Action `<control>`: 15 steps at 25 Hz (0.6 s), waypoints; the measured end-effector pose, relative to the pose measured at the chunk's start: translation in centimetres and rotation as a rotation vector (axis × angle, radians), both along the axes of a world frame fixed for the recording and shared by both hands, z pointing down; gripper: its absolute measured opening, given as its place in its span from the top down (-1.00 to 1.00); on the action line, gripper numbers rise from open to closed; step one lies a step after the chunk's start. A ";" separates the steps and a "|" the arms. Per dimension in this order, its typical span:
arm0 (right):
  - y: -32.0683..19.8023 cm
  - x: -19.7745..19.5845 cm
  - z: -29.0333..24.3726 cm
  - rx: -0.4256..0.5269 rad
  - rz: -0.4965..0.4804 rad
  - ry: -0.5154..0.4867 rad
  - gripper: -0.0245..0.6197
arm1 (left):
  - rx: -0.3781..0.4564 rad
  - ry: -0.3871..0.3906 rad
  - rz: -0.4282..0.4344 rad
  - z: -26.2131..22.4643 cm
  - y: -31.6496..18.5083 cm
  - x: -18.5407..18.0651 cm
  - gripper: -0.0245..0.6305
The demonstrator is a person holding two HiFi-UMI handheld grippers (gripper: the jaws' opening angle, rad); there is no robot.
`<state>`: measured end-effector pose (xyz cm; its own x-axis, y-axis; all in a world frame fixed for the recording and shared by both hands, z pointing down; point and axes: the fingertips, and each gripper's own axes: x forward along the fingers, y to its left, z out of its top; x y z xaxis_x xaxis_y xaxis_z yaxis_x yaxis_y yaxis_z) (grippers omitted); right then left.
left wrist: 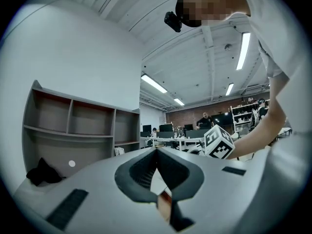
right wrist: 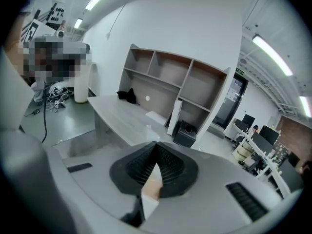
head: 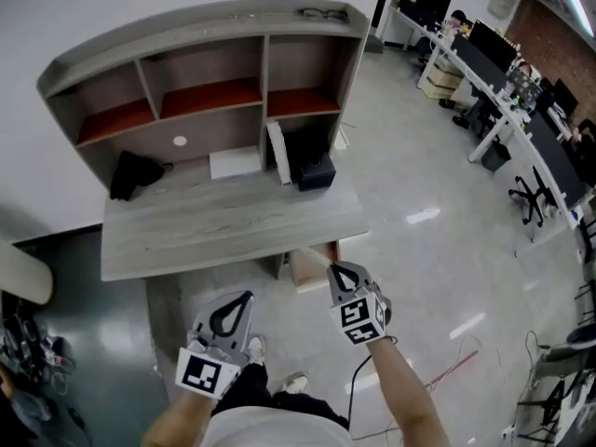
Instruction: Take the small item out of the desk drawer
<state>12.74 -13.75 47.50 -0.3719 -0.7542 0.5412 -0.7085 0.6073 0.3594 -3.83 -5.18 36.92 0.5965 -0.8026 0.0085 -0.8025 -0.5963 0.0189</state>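
In the head view the grey wooden desk [head: 223, 222] lies ahead and below me, and a light wooden drawer unit [head: 312, 266] shows under its front right edge. No small item is visible, and the drawer's inside is hidden. My left gripper [head: 247, 296] hangs in front of the desk over the floor, its jaws closed tip to tip with nothing held. My right gripper [head: 331, 266] is just in front of the drawer unit, also shut and empty. The left gripper view shows the left gripper [left wrist: 156, 150] pointing level. In the right gripper view, the right gripper [right wrist: 156, 144] tilts down toward the desk [right wrist: 122, 116].
A shelf hutch [head: 205, 63] stands on the desk's back. Below it are a black cloth [head: 133, 173], a white sheet [head: 235, 162], an upright white panel [head: 278, 152] and a black box [head: 315, 170]. Office desks with monitors [head: 503, 73] line the right. A red cable [head: 447, 366] lies on the floor.
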 end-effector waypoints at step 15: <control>4.0 5.8 -14.0 0.202 0.148 -0.248 0.85 | 0.134 -0.005 -0.030 -6.2 -0.1 -1.6 0.88</control>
